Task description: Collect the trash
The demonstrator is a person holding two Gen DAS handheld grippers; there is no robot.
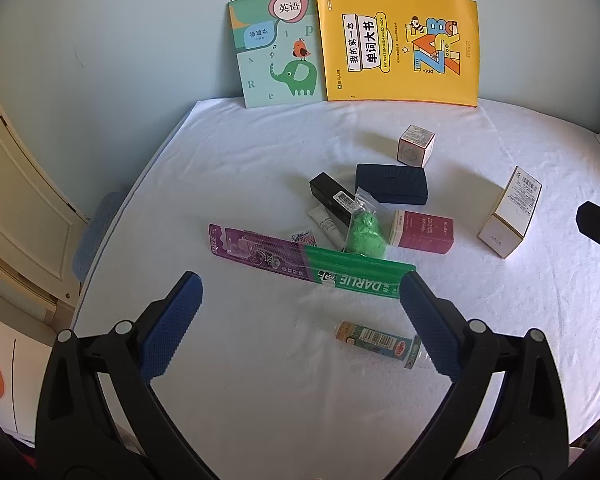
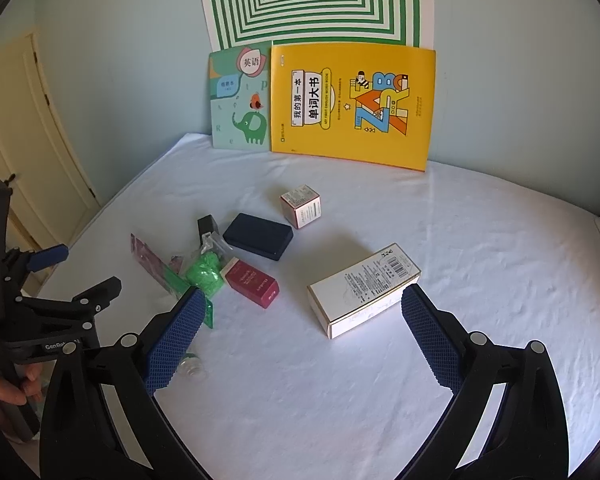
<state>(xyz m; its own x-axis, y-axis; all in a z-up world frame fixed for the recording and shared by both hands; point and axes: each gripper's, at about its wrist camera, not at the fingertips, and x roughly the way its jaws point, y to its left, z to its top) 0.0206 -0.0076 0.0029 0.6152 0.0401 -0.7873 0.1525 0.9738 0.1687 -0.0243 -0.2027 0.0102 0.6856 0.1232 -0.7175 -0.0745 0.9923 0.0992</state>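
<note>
My left gripper (image 1: pixel 300 292) is open and empty, just short of a purple-and-green Darlie toothbrush pack (image 1: pixel 300 258). A small labelled bottle (image 1: pixel 380 344) lies between its fingers, nearer the right one. Beyond lie a green crumpled bag (image 1: pixel 366 232), a white tube (image 1: pixel 328 226), a black box (image 1: pixel 332 198), a dark blue case (image 1: pixel 392 182), a maroon box (image 1: pixel 424 232), a small pink cube box (image 1: pixel 416 146) and a white carton (image 1: pixel 508 216). My right gripper (image 2: pixel 302 304) is open and empty, with the white carton (image 2: pixel 364 290) lying just ahead between its fingers.
Everything lies on a table with a white cloth (image 1: pixel 260 160). A teal notebook (image 1: pixel 276 48) and a yellow word book (image 1: pixel 400 48) lean on the back wall. A cream door (image 2: pixel 16 140) is at the left. The left gripper also shows at the left of the right wrist view (image 2: pixel 60 276).
</note>
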